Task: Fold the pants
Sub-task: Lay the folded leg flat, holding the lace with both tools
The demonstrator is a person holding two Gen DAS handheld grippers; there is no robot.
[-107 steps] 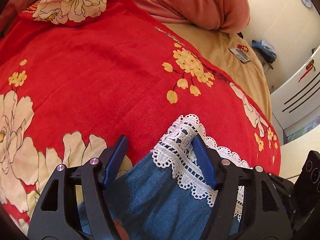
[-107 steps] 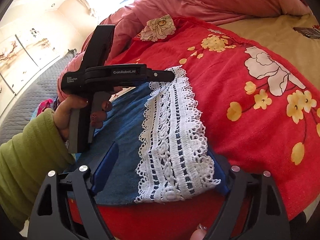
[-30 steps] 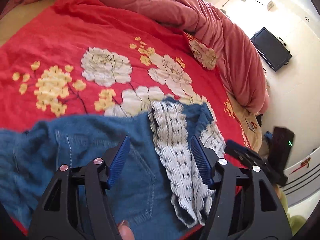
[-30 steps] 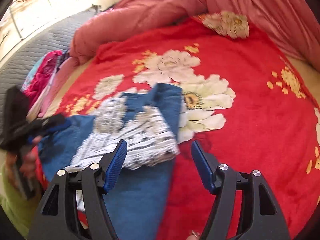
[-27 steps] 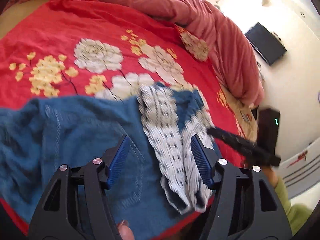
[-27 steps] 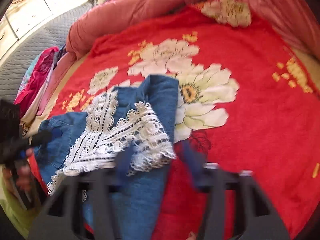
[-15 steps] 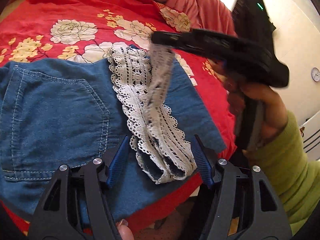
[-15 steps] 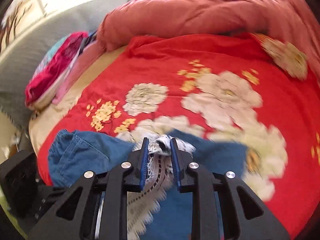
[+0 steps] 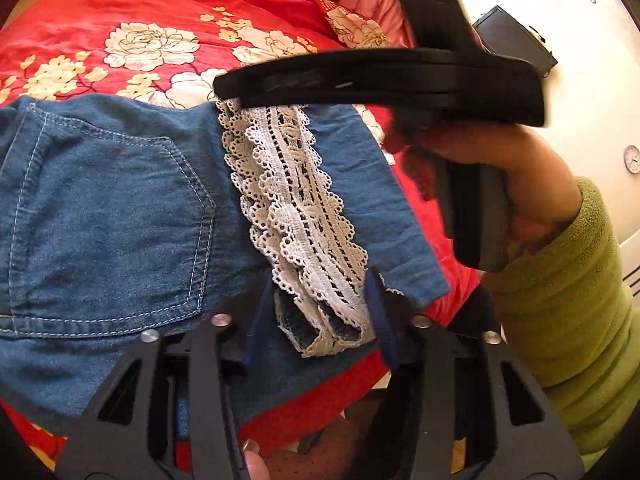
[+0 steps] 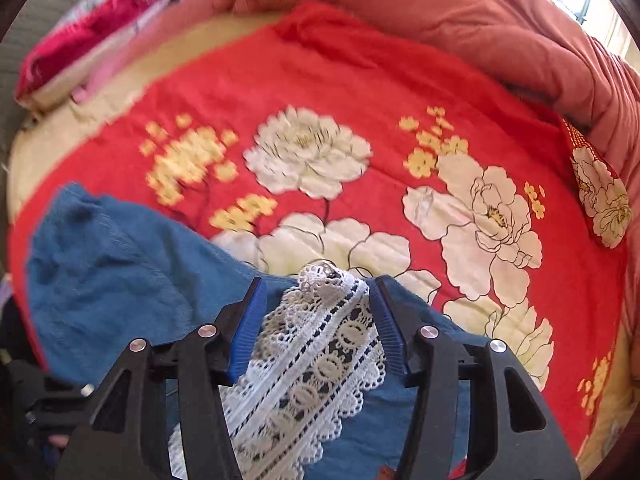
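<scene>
Blue denim pants (image 9: 100, 208) lie back pocket up on a red floral bedspread (image 9: 168, 4), with their white lace hem (image 9: 296, 208) folded over them. My left gripper (image 9: 318, 320) straddles the near end of that lace hem; its jaws are closing, and the pads do not visibly squeeze it. In the right wrist view the far end of the lace (image 10: 320, 344) lies between the fingers of my right gripper (image 10: 318, 316), whose jaws are opening, with a gap at the left pad. A hand in a green sleeve (image 9: 568, 300) holds the right gripper's black body (image 9: 380, 76) over the pants.
A pink-red duvet (image 10: 480, 20) is bunched along the back of the bed. A pile of magenta clothes (image 10: 100, 28) lies at the far left. The bed's front edge runs just under the pants. A black screen (image 9: 516, 40) and a wall clock (image 9: 633, 159) are on the right wall.
The right gripper, shut on the lace half a second ago, now has its jaws apart with the lace lying on the pants. The left jaws have narrowed around the hem's near end.
</scene>
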